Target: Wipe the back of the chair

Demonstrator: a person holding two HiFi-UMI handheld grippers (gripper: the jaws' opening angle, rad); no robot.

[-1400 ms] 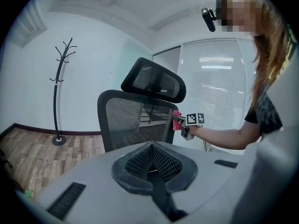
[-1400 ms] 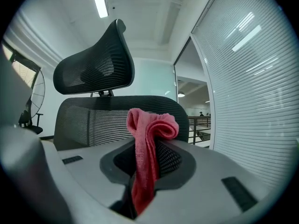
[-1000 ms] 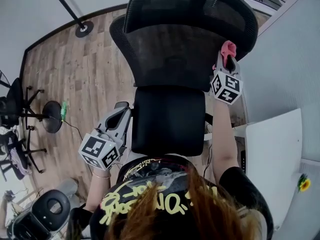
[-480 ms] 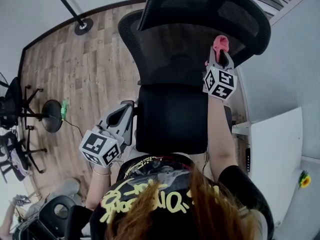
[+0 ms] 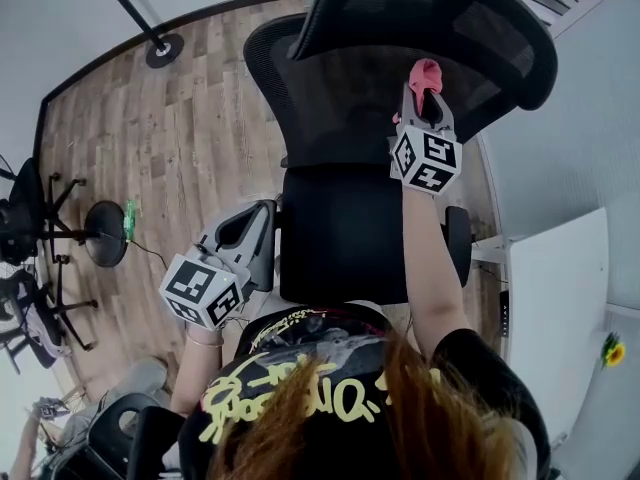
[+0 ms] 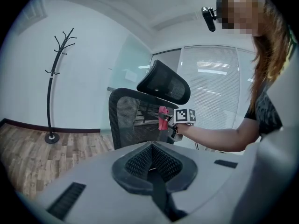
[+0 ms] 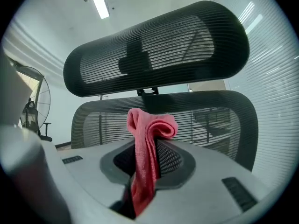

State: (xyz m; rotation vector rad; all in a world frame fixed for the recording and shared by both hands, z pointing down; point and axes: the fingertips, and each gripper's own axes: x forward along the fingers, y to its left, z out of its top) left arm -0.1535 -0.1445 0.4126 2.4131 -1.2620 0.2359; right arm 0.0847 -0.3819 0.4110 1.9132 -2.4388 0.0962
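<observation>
A black office chair faces away from me, its mesh back (image 5: 340, 108) under a curved headrest (image 5: 430, 18). My right gripper (image 5: 422, 93) is raised against the upper right part of the back, shut on a folded pink cloth (image 5: 424, 73). In the right gripper view the cloth (image 7: 147, 153) stands between the jaws, close in front of the mesh back (image 7: 210, 120) and below the headrest (image 7: 159, 50). My left gripper (image 5: 268, 213) hangs low beside the left edge of the seat (image 5: 345, 233), shut and holding nothing (image 6: 150, 162). The left gripper view shows the cloth (image 6: 163, 118) at the back.
A coat stand (image 5: 165, 50) rises at the far left on the wood floor. Other black chairs (image 5: 40, 218) crowd the left edge. A white desk (image 5: 555, 308) and a pale partition lie close on the right. A fan (image 7: 30, 97) shows in the right gripper view.
My right gripper has carried the pink cloth leftward across the upper chair back, toward its middle. The chair sits further right in view. The left gripper has hardly moved.
</observation>
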